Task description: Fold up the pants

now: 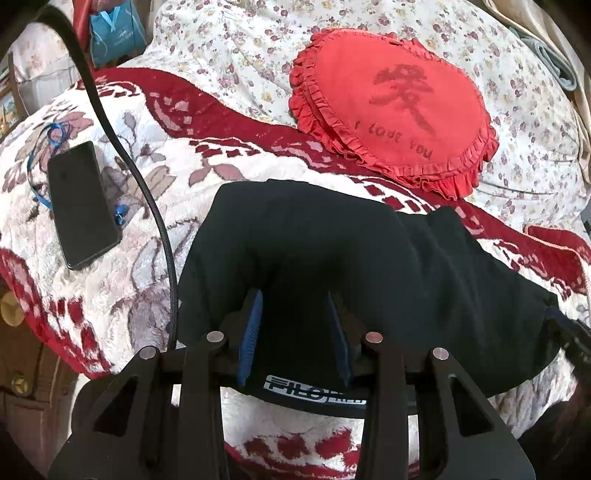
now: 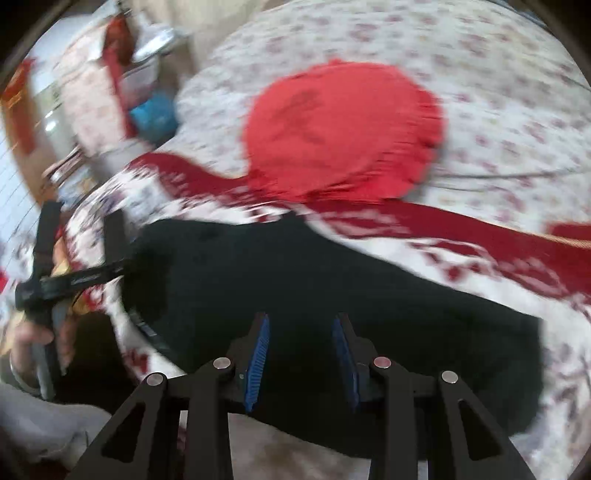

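Note:
Black pants [image 1: 332, 258] lie bunched on a red and white blanket [image 1: 110, 277], their labelled waistband [image 1: 314, 393] near the front edge. My left gripper [image 1: 294, 299] sits over the waistband end with its blue pads [image 1: 251, 332] apart; dark cloth shows in the gap, and no pinch is visible. In the blurred right wrist view the pants [image 2: 332, 288] stretch across the blanket [image 2: 480, 266]. My right gripper [image 2: 300, 321] hovers over their middle, open, with nothing clamped. The left gripper [image 2: 83, 236] shows at the pants' left end, a hand [image 2: 33, 339] on its handle.
A red heart-shaped pillow [image 1: 391, 107] rests on the floral quilt [image 1: 240, 44] behind the pants. A black phone [image 1: 83, 205] and a blue ribbon [image 1: 40, 155] lie on the blanket at the left. A black cable [image 1: 147, 192] hangs across there. A blue bag [image 1: 114, 33] stands far left.

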